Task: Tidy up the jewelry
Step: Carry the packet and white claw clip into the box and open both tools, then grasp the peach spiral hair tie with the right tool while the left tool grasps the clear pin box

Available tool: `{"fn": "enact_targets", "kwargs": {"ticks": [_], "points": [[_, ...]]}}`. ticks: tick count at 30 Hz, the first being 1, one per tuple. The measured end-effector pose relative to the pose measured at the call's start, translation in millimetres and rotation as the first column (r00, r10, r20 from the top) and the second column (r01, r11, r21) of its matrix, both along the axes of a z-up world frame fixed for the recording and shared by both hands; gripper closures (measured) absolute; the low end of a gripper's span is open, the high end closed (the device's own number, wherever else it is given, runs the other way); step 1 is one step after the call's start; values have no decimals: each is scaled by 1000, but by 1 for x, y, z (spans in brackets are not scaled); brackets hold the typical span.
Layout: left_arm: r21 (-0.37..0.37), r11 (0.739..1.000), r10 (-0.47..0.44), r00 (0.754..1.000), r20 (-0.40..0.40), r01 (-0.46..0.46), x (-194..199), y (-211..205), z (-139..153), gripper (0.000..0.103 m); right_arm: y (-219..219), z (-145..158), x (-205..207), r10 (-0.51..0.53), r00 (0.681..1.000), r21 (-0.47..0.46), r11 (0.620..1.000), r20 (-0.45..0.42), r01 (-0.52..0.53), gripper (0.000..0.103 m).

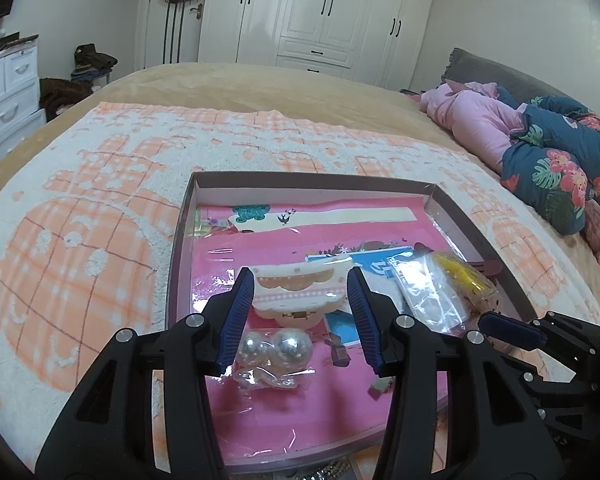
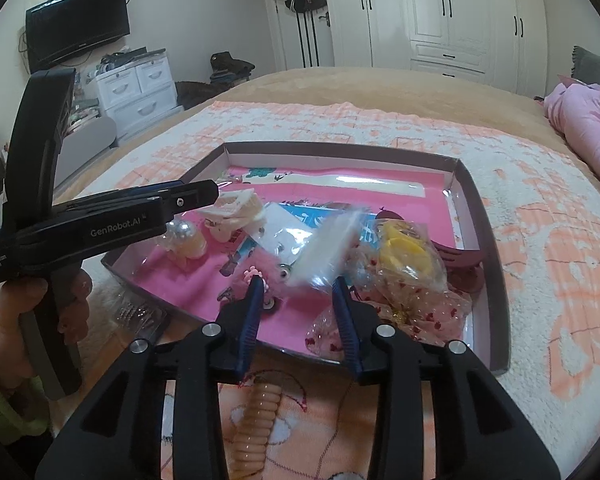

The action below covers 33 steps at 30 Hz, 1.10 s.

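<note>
Resting on a peach-and-white towel [image 1: 100,208] spread over the bed, a shallow cardboard tray [image 1: 312,178] with a pink liner held the jewelry. The left gripper [image 1: 300,280] hung over the near part of the tray with its jaws apart; between them, but not pressed by the blue pads, lay a cream hair claw [image 1: 300,292], and just in front of it a small clear bag with large pearl beads [image 1: 276,346]. The right gripper [image 2: 298,284] was also unclenched, with nothing gripped. Just beyond its tips a clear plastic packet [image 2: 328,244] looked blurred above the tray liner. To the right of that packet lay a bag with yellow pieces [image 2: 404,252], and beside it a dark red hair claw [image 2: 460,264] near the tray wall. A peach spiral hair tie [image 2: 256,424] lay on the towel outside the tray, under the right gripper. A hand [image 2: 24,312] held the handle of the left gripper.
</note>
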<state>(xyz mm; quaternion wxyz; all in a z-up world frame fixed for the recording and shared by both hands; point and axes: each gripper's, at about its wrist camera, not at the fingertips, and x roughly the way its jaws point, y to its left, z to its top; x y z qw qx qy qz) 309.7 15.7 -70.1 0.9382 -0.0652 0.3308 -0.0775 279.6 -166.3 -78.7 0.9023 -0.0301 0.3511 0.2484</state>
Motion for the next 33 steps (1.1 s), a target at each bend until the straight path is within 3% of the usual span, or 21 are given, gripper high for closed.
{"fn": "enact_targets", "kwargs": {"ticks": [6,13,26,33], "points": [[-15,1000,0,1000,23,0,-8,1,8,50,-5,8,-10,-12,999,-1,1000,34,12,56],[-30,1000,10,999,51,-9,-22,2,19,43,-13,19,-24,-37,997,4,999,73,36,40],[-50,998,45,992,119,-39,-55,10,39,11,-25,28,-50,-61,992,24,998,114,59,27],[-55,998,51,986,159,-42,-73,13,46,11,-28,33,-66,-63,988,26,998,141,60,23]]}}
